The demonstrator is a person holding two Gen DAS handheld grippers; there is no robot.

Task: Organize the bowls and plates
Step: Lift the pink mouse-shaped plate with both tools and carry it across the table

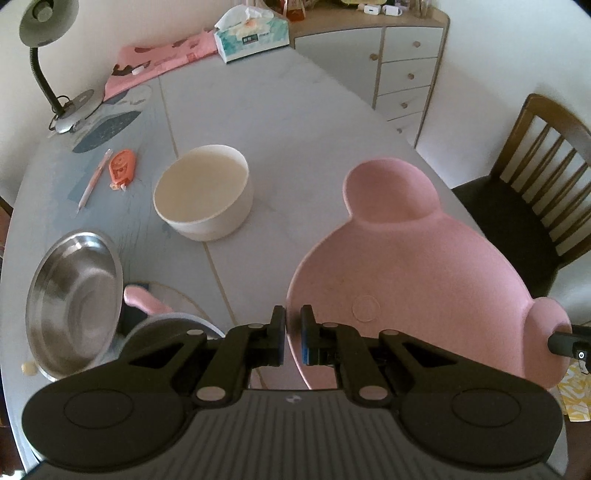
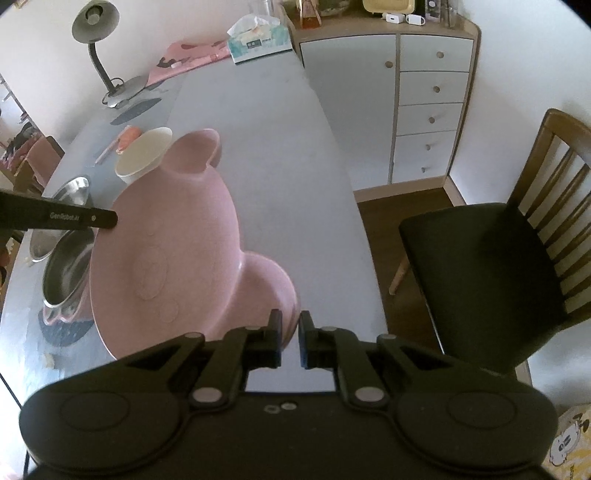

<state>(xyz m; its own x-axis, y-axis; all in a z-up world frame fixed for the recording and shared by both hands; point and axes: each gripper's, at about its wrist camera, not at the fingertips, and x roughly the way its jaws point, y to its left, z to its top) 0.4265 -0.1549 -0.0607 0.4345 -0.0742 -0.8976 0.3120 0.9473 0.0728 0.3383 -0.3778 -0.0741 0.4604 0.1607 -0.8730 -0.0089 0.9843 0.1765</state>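
Observation:
A pink bear-shaped plate (image 1: 413, 280) hangs tilted above the grey table (image 1: 277, 122). My left gripper (image 1: 293, 317) is shut on its left rim, and my right gripper (image 2: 290, 321) is shut on one ear of the plate (image 2: 173, 251). Each gripper's tip shows in the other view, the right gripper (image 1: 565, 343) at the ear and the left gripper (image 2: 110, 219) at the rim. A white bowl (image 1: 203, 192) stands mid-table. A steel bowl (image 1: 74, 302) lies at the left. A second steel bowl (image 2: 70, 266) rests on another pink plate (image 2: 59, 314).
A desk lamp (image 1: 48, 44), a tissue box (image 1: 253, 33) and a pink cloth (image 1: 162, 59) are at the table's far end. A pen (image 1: 94, 181) and an orange item (image 1: 123, 166) lie near the white bowl. A wooden chair (image 2: 498, 266) and a drawer cabinet (image 2: 432, 103) stand to the right.

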